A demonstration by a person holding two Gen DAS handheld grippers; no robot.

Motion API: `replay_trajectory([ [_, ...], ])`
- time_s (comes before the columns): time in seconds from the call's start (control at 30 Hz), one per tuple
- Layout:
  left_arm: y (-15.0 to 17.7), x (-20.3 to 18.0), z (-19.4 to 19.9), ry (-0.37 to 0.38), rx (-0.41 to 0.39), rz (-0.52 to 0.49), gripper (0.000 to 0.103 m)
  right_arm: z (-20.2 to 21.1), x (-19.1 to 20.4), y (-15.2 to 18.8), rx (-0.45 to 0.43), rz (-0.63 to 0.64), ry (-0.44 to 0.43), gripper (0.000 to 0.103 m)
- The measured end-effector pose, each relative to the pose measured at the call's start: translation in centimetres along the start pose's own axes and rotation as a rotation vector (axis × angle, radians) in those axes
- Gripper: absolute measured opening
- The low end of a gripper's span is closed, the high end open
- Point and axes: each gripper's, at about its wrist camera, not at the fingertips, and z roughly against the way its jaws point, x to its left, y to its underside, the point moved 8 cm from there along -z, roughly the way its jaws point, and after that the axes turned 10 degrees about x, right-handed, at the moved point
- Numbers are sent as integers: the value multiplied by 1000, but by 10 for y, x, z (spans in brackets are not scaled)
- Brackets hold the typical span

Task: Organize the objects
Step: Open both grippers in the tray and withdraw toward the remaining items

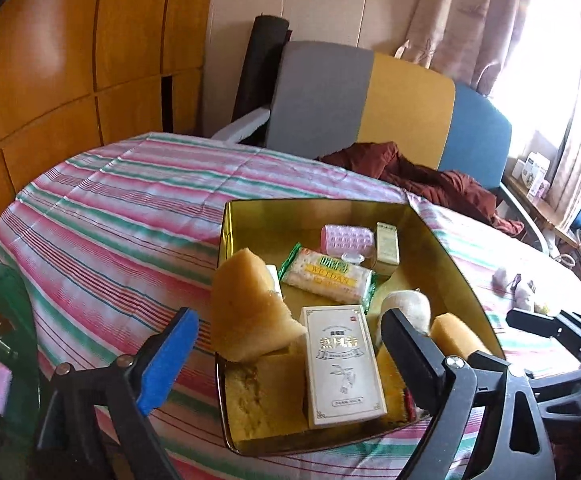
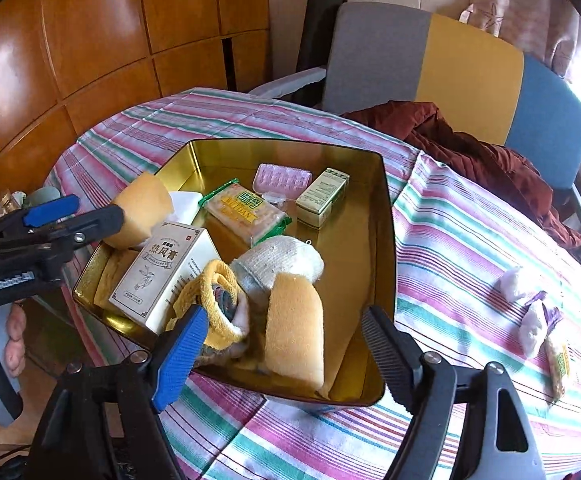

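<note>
Striped cloth in pink, green and white covers the round table (image 2: 470,240); wooden panelling behind, a grey-yellow-blue chair at 12 o'clock with a dark red garment over its seat. My gold tin (image 2: 386,208) sits mid-table and already holds most of the clutter: a white carton (image 1: 344,364) lying flat, a green cracker pack (image 1: 328,276), a pink roller, a small green-edged box (image 2: 322,198), a rolled white sock (image 2: 278,260), a yellow sock bundle and several yellow sponge pieces. My left gripper (image 1: 290,356) hovers over the tin's near-left edge, jaws wide apart and gripping nothing; a torn sponge wedge (image 1: 250,312) and the carton lie between and beyond them, untouched as far as I can see. My right gripper (image 2: 286,344) hangs over the tin's near rim, jaws likewise apart and empty, with an upright sponge block (image 2: 296,324) in the gap. Still loose on the cloth at 3 o'clock from the tin: two small white wrapped bits (image 2: 512,280) and a snack packet near the table edge. Judgement: those strays are light, crinkly and squashy, likely slippery in their film; pinch across the fat middle, gently. Sponges will compress, so close well in; the carton is stiff, take its narrow sides.
</note>
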Motion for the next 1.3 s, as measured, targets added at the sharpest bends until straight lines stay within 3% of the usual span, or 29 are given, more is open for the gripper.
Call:
replay_trajectory([
  [0.53,12,-32,32,-64,-63,-104,100,17,-30,10,-56,-93,68,85],
  [1.07,25,-72,32,-33,-41,-192,100,11,-77,41,-17,-209,91,85],
  [1.3,27,-88,34,-13,-40,-225,101,14,-98,46,-6,-229,152,85],
])
